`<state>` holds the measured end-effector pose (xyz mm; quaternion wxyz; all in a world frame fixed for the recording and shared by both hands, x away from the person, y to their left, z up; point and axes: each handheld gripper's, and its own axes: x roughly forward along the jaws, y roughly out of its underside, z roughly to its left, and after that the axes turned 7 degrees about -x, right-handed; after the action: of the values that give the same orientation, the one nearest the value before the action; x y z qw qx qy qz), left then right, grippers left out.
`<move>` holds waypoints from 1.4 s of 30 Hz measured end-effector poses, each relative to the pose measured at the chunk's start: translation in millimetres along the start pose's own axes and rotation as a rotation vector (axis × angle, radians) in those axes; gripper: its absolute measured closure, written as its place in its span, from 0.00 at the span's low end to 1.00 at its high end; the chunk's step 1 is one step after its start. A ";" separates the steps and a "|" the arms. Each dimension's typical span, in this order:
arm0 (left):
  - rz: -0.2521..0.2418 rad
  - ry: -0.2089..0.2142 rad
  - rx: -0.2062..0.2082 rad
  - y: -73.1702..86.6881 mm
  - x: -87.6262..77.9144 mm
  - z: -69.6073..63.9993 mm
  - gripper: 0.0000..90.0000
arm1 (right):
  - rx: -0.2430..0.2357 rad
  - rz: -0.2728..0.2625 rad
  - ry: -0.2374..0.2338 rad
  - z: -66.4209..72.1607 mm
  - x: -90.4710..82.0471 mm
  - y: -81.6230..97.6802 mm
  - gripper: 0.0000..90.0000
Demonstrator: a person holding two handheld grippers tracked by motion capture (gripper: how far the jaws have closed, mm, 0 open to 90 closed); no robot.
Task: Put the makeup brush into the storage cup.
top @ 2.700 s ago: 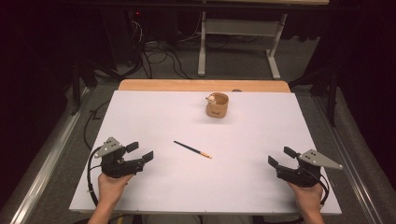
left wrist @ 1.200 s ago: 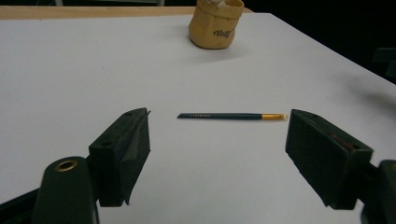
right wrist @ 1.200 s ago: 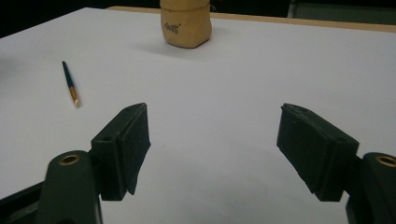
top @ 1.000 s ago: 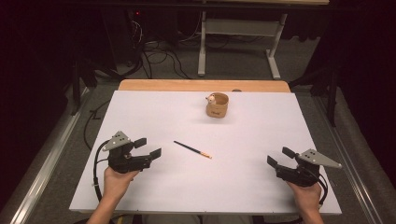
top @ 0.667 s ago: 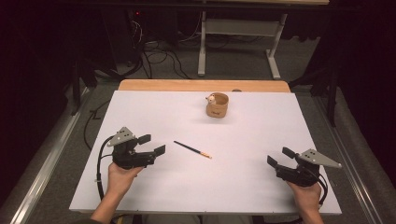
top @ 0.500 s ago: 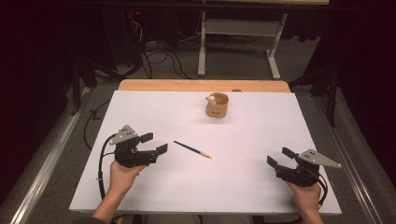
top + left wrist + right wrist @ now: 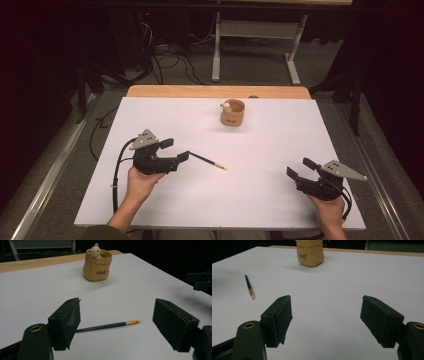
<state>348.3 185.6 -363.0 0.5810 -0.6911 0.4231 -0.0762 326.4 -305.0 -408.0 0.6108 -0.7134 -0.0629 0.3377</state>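
Note:
A dark thin brush (image 7: 207, 161) with a gold ferrule and pale tip lies flat near the middle of the white table (image 7: 165, 205). My left gripper (image 7: 176, 149) is open right at the brush's dark end. In the left gripper view the brush (image 7: 107, 326) lies crosswise between the open jaws of that gripper (image 7: 117, 311), its dark end by the left jaw. My right gripper (image 7: 300, 167) rests open and holds nothing at the table's front right. The right gripper view has the brush (image 7: 249, 286) far off to the left of the gripper (image 7: 325, 307).
A tan pot with a small bear figure (image 7: 233, 113) stands at the back middle of the table, also as the pot (image 7: 98, 266) and the pot (image 7: 310, 255). A wooden strip (image 7: 215, 91) edges the far side. Cables and desk legs lie on the floor beyond.
My left gripper has moved forward and to the right until its open jaws reach the brush's dark end. The right gripper, the brush and the pot have stayed put.

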 end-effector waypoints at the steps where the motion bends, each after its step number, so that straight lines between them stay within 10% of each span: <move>1: 0.001 0.006 0.006 -1.7 3.4 -2.3 0.25 | -0.005 -0.004 -0.001 -0.2 -0.4 -0.3 0.30; 42: 0.004 0.041 0.019 -23.4 54.9 -18.5 0.26 | -0.033 -0.002 -0.023 5.0 0.5 -3.2 0.30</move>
<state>383.5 134.3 -358.1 0.5786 -0.6831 0.4356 -0.0933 325.0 -299.7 -405.4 0.5984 -0.7195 -0.0761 0.3441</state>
